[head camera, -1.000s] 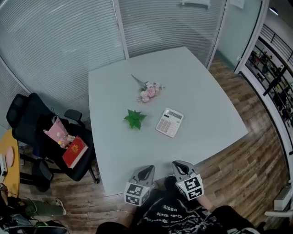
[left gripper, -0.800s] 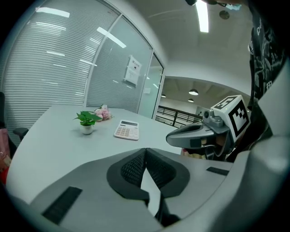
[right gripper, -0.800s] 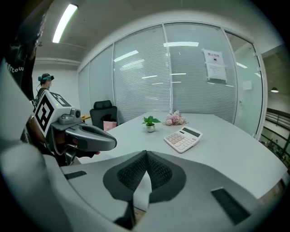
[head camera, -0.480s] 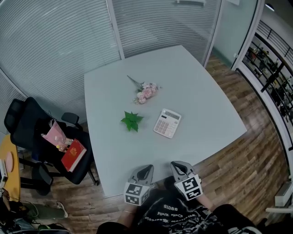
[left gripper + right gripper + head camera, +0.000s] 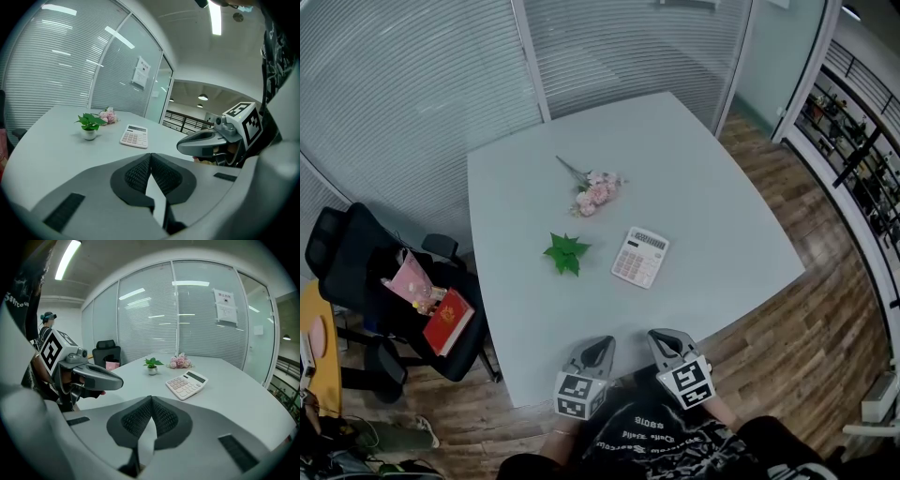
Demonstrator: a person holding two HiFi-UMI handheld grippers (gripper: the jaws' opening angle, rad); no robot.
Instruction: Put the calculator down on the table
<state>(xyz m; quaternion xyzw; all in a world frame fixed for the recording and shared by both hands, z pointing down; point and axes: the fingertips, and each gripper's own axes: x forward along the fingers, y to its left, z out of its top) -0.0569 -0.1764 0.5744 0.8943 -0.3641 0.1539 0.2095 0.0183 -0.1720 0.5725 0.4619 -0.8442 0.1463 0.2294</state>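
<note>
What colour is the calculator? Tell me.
The calculator is white with a dark display strip; the right gripper view shows it best.

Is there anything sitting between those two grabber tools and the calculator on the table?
Nothing visible does. Only bare table lies between the left gripper, the right gripper and the calculator. The potted plant stands aside, left of the calculator in the head view.

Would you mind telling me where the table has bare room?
Bare: the whole right side beyond the calculator, and the near strip of table before the potted plant. Crowded: the middle, around the pink flowers.
</note>
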